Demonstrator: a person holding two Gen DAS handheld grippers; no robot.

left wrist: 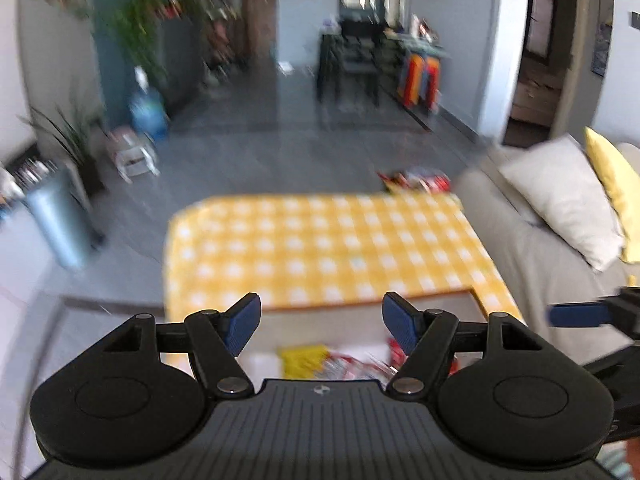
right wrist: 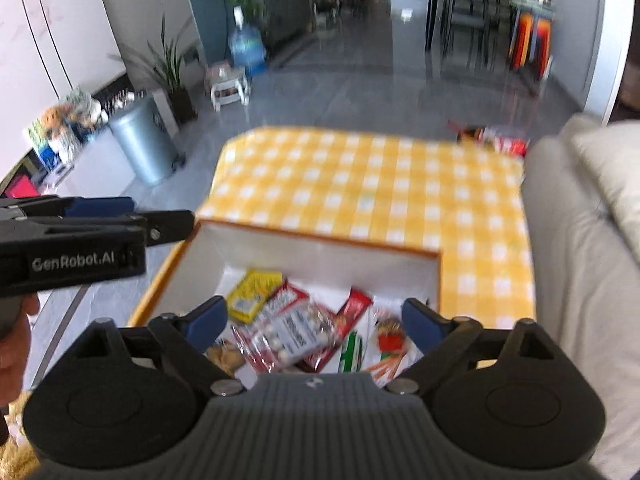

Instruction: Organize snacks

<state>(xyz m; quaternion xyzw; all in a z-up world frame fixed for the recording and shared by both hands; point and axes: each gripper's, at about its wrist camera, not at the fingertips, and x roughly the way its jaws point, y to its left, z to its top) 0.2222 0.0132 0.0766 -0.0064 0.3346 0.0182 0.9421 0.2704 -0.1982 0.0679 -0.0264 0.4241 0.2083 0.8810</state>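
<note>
Fingers [right wrist: 420,322] of both grippers were spread wide, nothing held. The packets [right wrist: 490,138] left at the worktop's [right wrist: 360,184] far corner were best reached for next, then dropped into the box [right wrist: 320,248].

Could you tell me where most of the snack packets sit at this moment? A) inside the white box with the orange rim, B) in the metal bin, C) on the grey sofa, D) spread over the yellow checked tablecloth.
A: the right wrist view shows the snack packets piled inside the white box, while both the right gripper and the left gripper are open and hold nothing.
</note>
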